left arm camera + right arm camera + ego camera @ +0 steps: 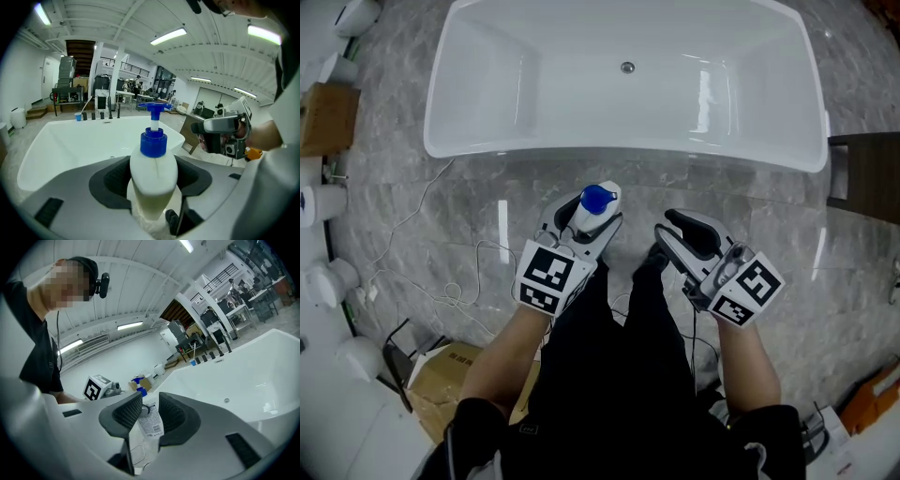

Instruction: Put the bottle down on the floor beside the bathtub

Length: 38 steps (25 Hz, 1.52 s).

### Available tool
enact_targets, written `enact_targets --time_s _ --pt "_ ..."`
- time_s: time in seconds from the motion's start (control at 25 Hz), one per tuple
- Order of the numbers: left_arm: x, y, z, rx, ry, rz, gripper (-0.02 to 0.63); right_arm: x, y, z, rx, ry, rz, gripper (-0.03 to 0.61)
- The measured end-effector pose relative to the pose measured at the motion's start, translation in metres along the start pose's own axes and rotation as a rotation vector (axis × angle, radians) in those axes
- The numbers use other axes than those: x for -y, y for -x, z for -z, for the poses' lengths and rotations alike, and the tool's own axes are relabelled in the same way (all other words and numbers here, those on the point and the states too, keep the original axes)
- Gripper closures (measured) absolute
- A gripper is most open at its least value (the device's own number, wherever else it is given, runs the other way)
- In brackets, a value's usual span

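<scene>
Left gripper (pixel 585 221), jaws clamped on pump bottle (pixel 596 199); right gripper (pixel 667 228) alongside, jaws apart, empty; forearms lowered.

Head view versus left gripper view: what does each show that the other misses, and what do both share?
Head view only: a loose white cable on the floor, the person's black trousers, the left gripper from above. Left gripper view only: dark pads pressed on the white pump bottle with blue cap, ceiling strip lights. Both: that bottle, the white bathtub, the right gripper.
</scene>
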State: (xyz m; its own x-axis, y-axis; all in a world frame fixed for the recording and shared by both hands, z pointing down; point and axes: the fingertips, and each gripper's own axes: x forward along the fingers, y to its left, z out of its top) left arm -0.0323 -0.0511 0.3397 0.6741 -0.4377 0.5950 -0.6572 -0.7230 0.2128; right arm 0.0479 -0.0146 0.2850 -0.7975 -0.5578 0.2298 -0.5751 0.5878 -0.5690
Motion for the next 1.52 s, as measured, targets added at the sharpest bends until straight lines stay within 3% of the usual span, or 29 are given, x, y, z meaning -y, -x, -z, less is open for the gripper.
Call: enact_targets --time_s 0.2,0.56,1.0,1.36,1.52 --pt "-0.011 -0.042 0.046 -0.040 -0.020 0.004 0.339 0.054 -0.023 0.046 -0.022 0.000 0.044 0.462" --pt "-0.025 -0.128 0.123 -0.068 0.023 0.016 0.339 0.124 -0.051 0.134 -0.078 -0.019 0.020 0.462" --pt "-0.032 -0.221 0.238 -0.152 -0.039 0.098 0.339 0.179 -0.102 0.228 -0.150 -0.026 -0.082 0.456" --pt "-0.034 -0.243 0.274 -0.183 -0.019 0.139 0.339 0.187 -0.130 0.258 -0.181 0.002 -0.103 0.430" --pt "-0.037 -0.248 0.281 -0.204 -0.030 0.163 0.339 0.194 -0.134 0.264 -0.215 0.061 -0.099 0.422"
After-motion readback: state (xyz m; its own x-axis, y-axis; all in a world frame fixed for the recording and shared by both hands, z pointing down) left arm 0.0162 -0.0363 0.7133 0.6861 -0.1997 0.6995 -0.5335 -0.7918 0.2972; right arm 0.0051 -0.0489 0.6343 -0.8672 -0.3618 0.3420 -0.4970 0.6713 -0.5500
